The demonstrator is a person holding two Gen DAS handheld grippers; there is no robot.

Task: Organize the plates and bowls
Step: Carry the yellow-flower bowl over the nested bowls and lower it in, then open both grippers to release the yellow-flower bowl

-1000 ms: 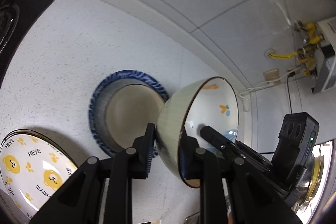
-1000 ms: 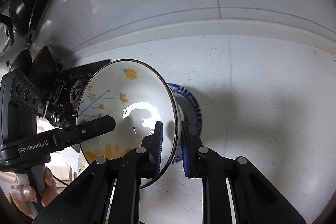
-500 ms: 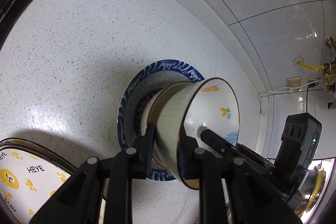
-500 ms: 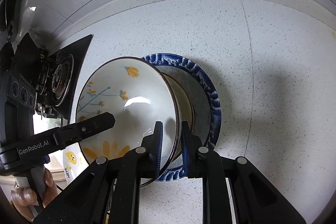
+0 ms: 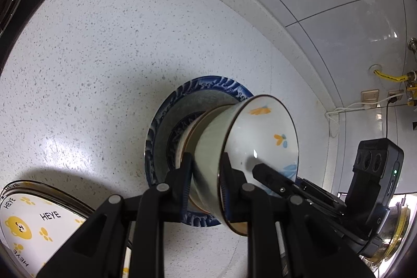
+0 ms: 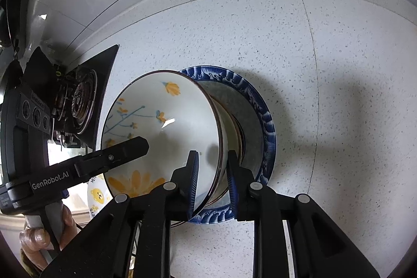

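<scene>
While both of my grippers bracket the flowered bowl by opposite sides of its rim, it sits nested into another bowl that rests in the middle of the blue-rimmed plate on the speckled countertop, out in its open middle, well short of the raised back edge along the wall.

My left gripper straddles the rim with one finger against the pale outer wall and the other inside; the blue pads look pressed to the wall, so I read it as clamped on the bowl. My right gripper straddles the opposite side of the rim, and its jaws have just been opening: in its own view a sliver of gap shows between each pad and the bowl wall, so I judge that it has let go though the rim is between its fingers.

What the coming move turns on, I think, is that the rim runs straight up between each pair of fingers, so each gripper must lift clear of the rim without dragging sideways, or the stack tips. The bear-print plate lies toward the near left corner, apart from the stack, beside my left gripper, which makes the left hand the nearer one for it.
</scene>
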